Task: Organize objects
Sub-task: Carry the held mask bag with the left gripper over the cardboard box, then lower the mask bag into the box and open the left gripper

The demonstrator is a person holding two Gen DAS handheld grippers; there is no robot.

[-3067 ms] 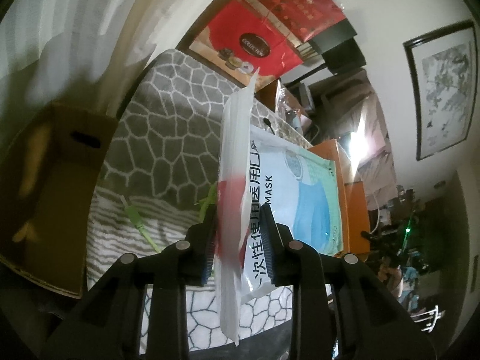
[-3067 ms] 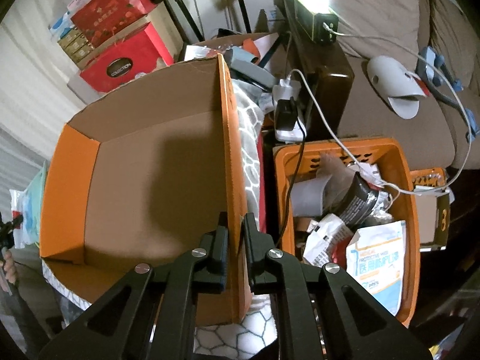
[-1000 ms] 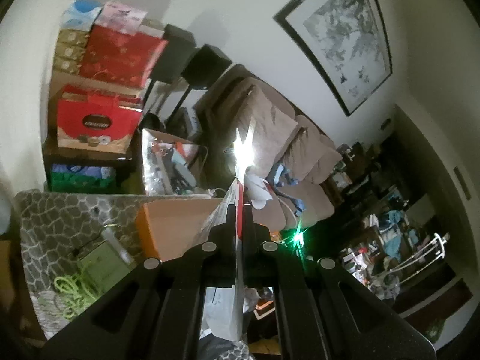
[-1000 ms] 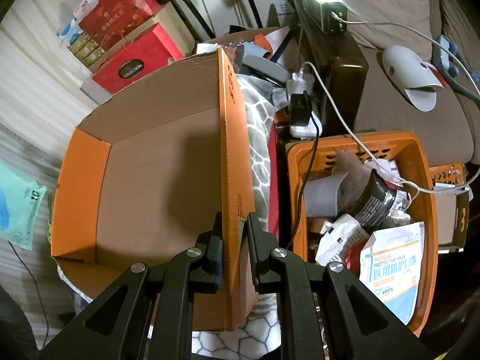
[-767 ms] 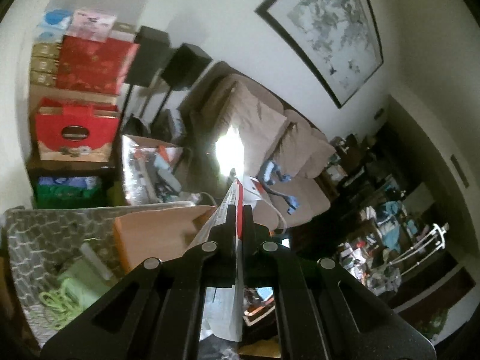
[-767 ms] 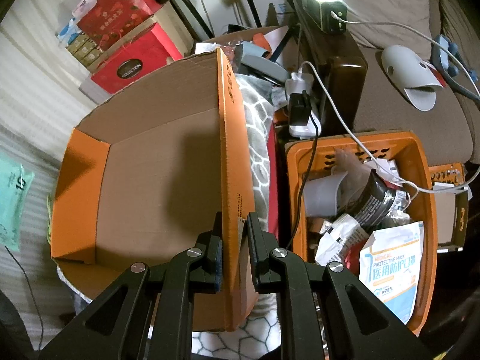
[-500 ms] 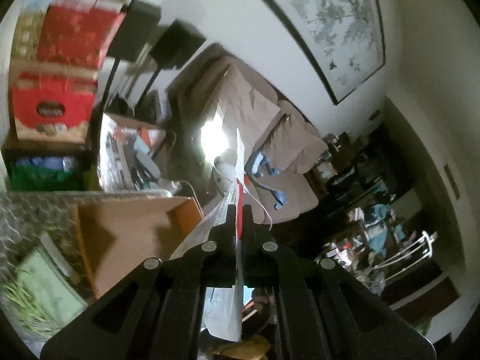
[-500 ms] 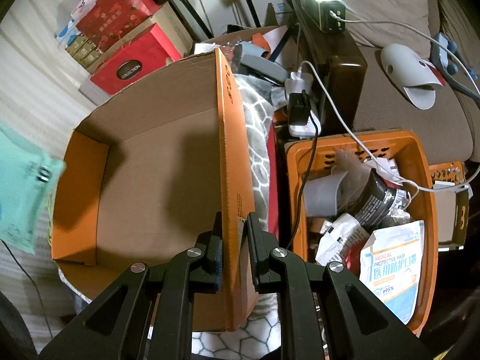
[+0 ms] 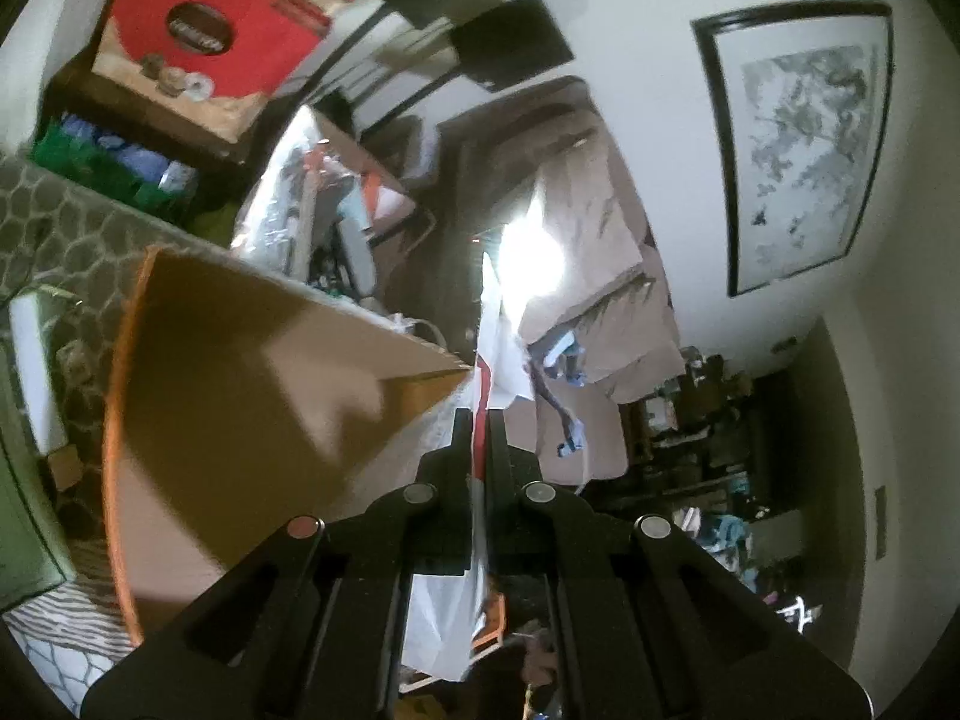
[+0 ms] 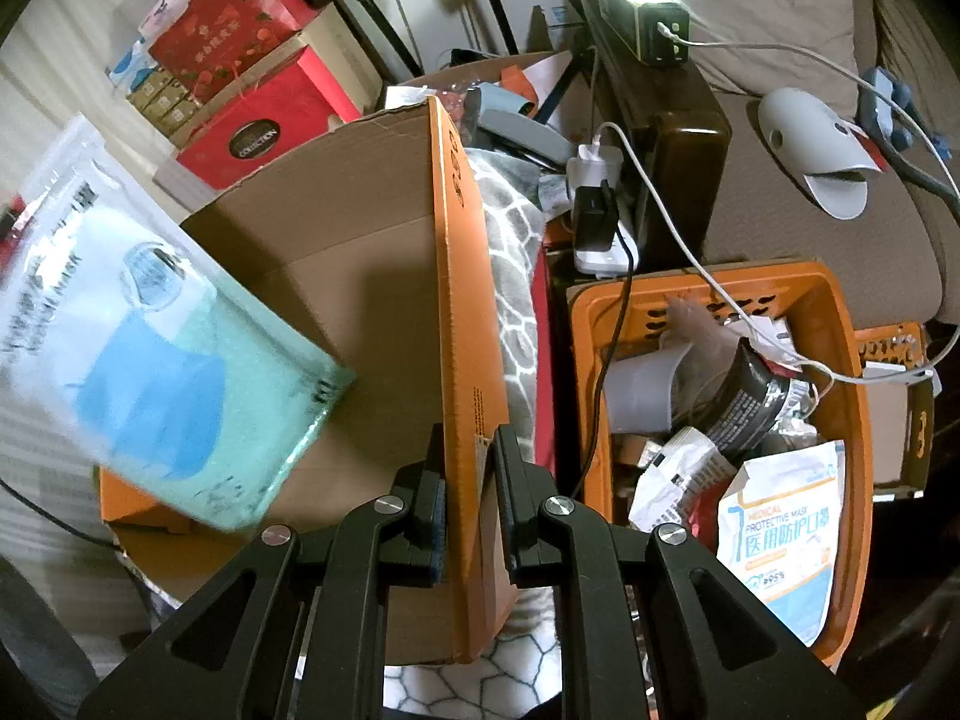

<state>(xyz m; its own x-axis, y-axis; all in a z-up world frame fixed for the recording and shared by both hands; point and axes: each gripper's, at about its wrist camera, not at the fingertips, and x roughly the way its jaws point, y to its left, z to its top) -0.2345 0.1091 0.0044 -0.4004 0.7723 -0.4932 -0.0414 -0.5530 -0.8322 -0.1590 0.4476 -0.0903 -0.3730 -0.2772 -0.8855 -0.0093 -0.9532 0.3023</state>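
Note:
My left gripper (image 9: 478, 420) is shut on a flat mask packet (image 9: 485, 372), seen edge-on as a thin white and red strip. In the right wrist view the same mask packet (image 10: 150, 336), pale green with a blue mask printed on it, hangs blurred over the left part of the open orange cardboard box (image 10: 360, 312). My right gripper (image 10: 470, 450) is shut on the box's upright right wall (image 10: 459, 300). From the left wrist the box (image 9: 252, 396) shows its brown inside, below and left of the fingers. The left gripper itself is not seen in the right wrist view.
An orange plastic basket (image 10: 840, 420) right of the box holds several packets and a second mask pack (image 10: 780, 534). A power strip with cables (image 10: 597, 222) lies behind it. Red gift boxes (image 10: 258, 102) are stacked at the back. A grey patterned blanket (image 9: 48, 228) lies under the box.
The left gripper has dropped toward the box with the packet; the packet slid in from the left edge of the right wrist view to over the box. The right gripper has kept still.

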